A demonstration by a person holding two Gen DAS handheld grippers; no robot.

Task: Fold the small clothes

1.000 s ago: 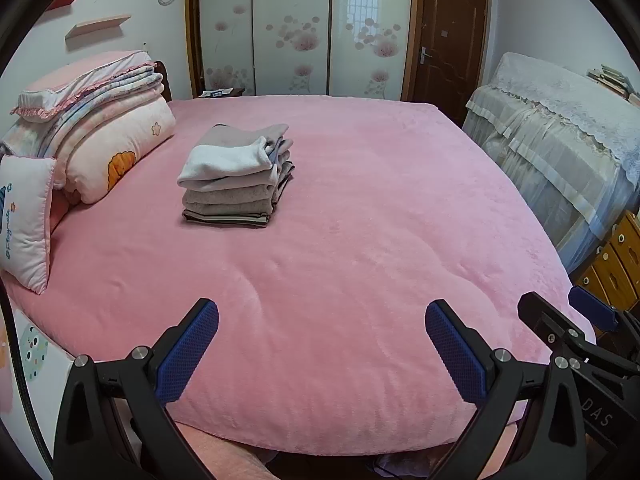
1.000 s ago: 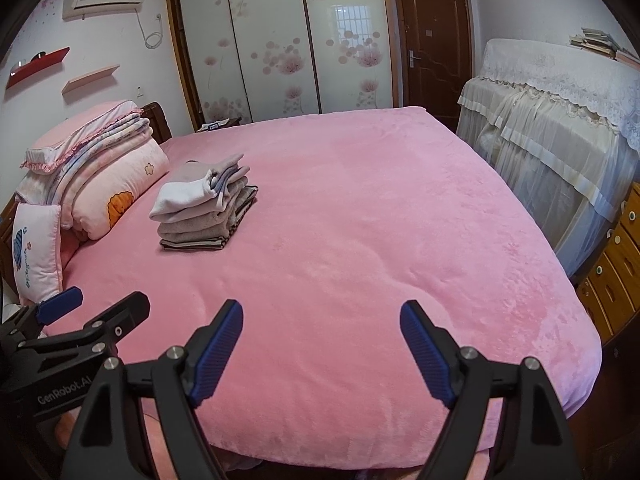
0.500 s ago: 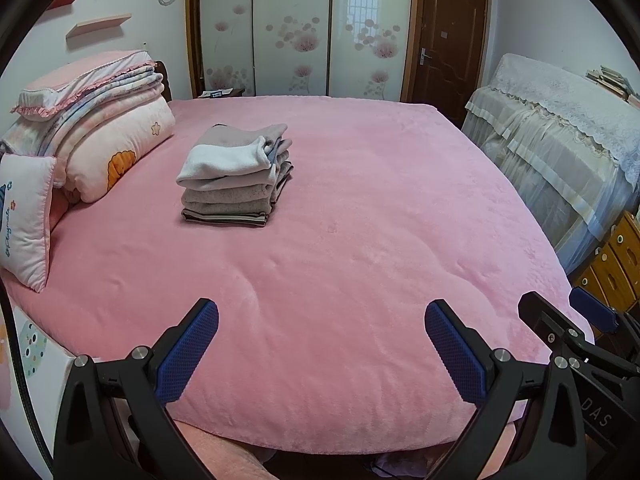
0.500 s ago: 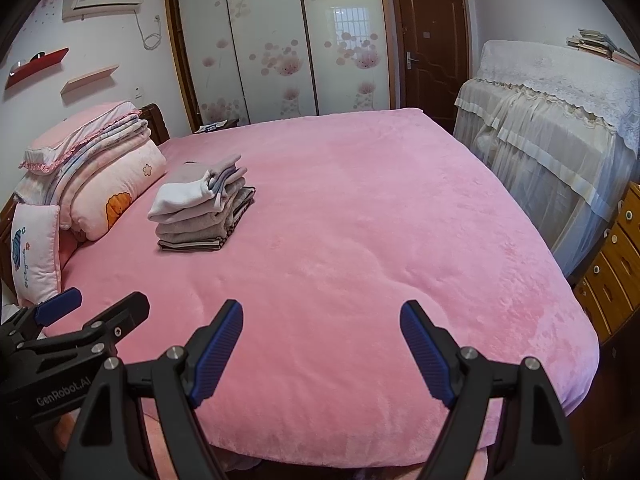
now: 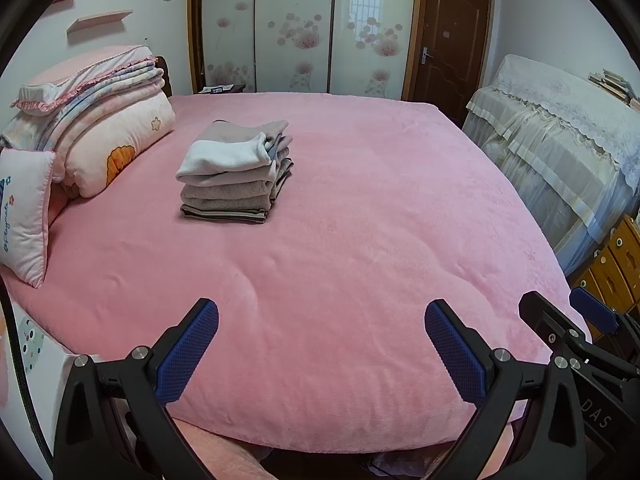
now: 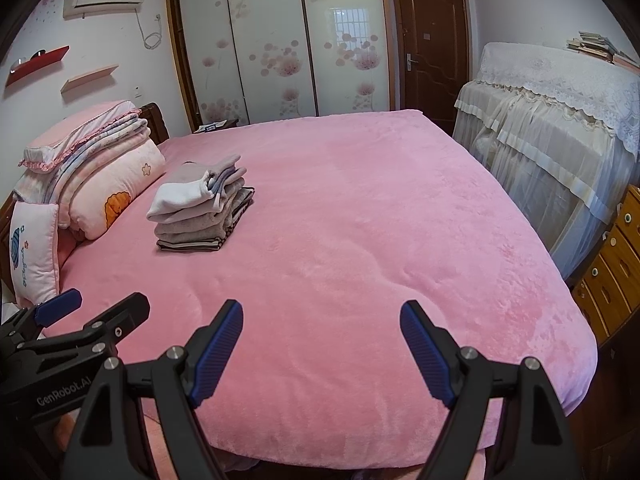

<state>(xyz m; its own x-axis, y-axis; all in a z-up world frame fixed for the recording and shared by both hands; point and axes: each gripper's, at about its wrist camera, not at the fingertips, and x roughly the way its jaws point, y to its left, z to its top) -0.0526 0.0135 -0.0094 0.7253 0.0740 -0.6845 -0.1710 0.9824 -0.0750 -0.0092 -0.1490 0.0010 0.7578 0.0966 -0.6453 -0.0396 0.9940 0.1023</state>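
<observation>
A neat stack of folded small clothes (image 5: 236, 172), white and grey-beige, sits on the pink bed (image 5: 360, 240) toward its far left; it also shows in the right wrist view (image 6: 200, 208). My left gripper (image 5: 320, 344) is open and empty, held over the near edge of the bed. My right gripper (image 6: 320, 344) is open and empty beside it, also over the near edge. Each gripper shows at the side of the other's view: the right gripper (image 5: 576, 328) and the left gripper (image 6: 80, 328). No loose garment is visible.
Folded quilts and pillows (image 5: 88, 136) are piled at the bed's left end, with a small pillow (image 5: 24, 212) in front. A lace-covered piece of furniture (image 6: 560, 120) and a wooden drawer chest (image 6: 616, 264) stand to the right. Wardrobe doors (image 6: 280, 40) are behind.
Both views have shifted very slightly; the grippers stay open and the clothes stack has not moved.
</observation>
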